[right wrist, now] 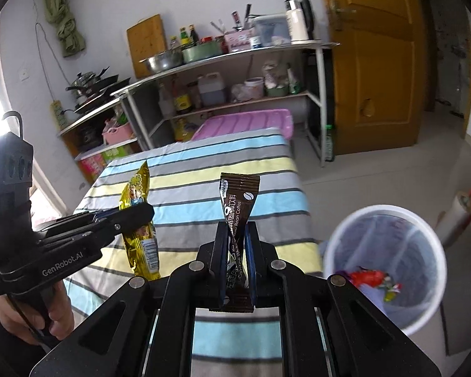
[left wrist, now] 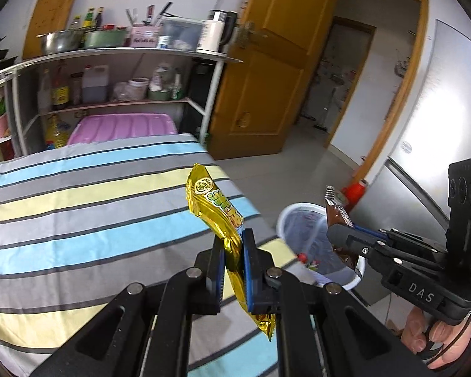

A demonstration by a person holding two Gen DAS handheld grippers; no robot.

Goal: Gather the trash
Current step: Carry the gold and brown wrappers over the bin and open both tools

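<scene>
A small room with pale walls, a wooden door (left wrist: 267,72) standing ajar, and a metal shelf rack (right wrist: 235,72) loaded with pots, bottles and jars along the back wall. In front of it, a desk draped in a striped cloth (left wrist: 78,213) of blue, yellow and grey bands.

Over the near corner of that cloth, the left tongs (left wrist: 234,245) are clamped tight on a gold snack wrapper (left wrist: 215,207). The wrapper sticks up and leans away to the left, its crimped tail poking out below the blue pads. From the other side you can see a hand wrapped round the left handle.

And to the right, the right tongs (right wrist: 237,235) are pinched shut on a brown coffee sachet (right wrist: 237,198), which twists as it rises from between the pads, its upper end fanned out flat. Lettering runs down its length, and its bottom edge hangs below the grip.

Down on the tiled floor (right wrist: 376,163), just beside the desk's edge, sits the white trash bin (right wrist: 332,251), lined with a bluish bag. A few bright scraps, red and green among them, already lie at the bottom. Both wrappers are up in the air, the sachet nearer the bin than the gold one, neither over its mouth in the right wrist view.
</scene>
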